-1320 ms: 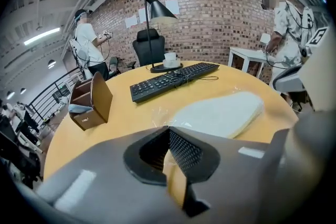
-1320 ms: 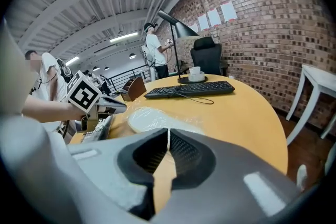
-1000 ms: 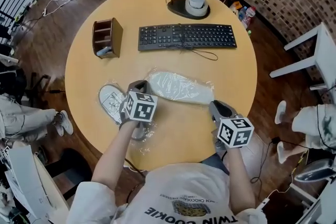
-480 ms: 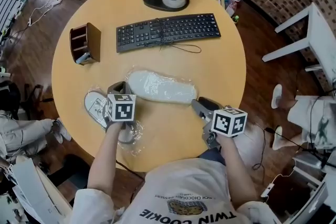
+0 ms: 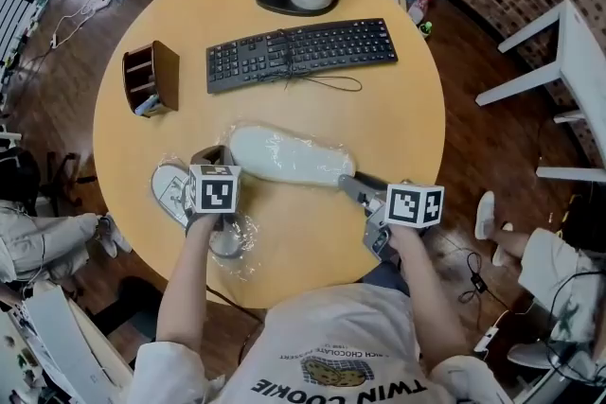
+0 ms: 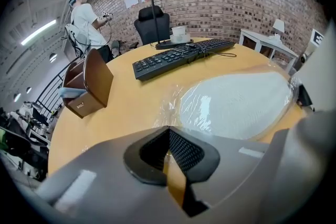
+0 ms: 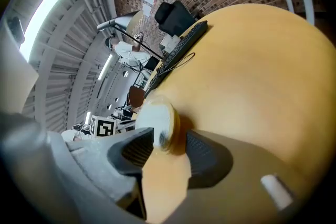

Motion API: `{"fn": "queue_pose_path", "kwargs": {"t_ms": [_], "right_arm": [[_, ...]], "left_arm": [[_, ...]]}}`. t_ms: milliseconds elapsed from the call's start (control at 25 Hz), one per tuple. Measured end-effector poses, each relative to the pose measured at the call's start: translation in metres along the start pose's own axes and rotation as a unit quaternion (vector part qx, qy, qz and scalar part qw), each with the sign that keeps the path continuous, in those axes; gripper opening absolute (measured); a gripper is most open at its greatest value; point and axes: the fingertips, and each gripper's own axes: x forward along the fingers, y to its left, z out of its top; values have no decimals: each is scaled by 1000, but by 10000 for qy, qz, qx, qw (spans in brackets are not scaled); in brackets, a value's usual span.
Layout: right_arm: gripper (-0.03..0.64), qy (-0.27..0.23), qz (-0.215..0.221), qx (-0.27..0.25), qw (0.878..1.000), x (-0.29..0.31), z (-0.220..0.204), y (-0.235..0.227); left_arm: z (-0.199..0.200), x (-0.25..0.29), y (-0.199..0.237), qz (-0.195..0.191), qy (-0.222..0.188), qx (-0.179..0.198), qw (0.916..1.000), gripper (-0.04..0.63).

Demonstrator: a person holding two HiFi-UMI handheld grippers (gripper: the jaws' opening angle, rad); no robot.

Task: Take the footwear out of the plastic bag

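The left gripper (image 5: 210,153) pointed toward 12 o'clock, tilted steeply down at the table (image 5: 398,109), its fingers (image 6: 181,147) pressed together. The left forearm (image 5: 187,284) ran back toward 6 o'clock. The right gripper (image 5: 349,186) reached toward 10 o'clock at a shallower tilt. Its fingers (image 7: 137,148) had just been opening and stood wide apart, with the heel end of the wrapped slipper (image 5: 284,156) in the gap. The right forearm (image 5: 417,284) trailed toward 5 o'clock.

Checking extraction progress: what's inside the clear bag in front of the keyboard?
One white slipper fills the bag, visible through the film. Its underside is hidden against the table.
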Motion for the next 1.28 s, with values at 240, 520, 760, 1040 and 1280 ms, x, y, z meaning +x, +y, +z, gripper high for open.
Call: {"fn": "queue_pose_path", "kwargs": {"t_ms": [240, 520, 760, 1040, 1280], "right_arm": [[178, 276, 449, 391, 9978, 11, 3, 8], [94, 108, 470, 316, 9983, 11, 2, 9], [92, -20, 420, 209, 9989, -3, 1, 6], [91, -200, 279, 80, 9994, -30, -1, -3], [87, -380, 158, -231, 9989, -48, -2, -8]], "left_arm": [[0, -1, -2, -57, -4, 56, 10000, 6], [0, -1, -3, 89, -69, 299, 9995, 5], [1, 1, -4, 153, -68, 376, 9992, 5], [0, 0, -5, 214, -79, 423, 9988, 5], [1, 0, -5, 301, -107, 482, 9983, 5]]}}
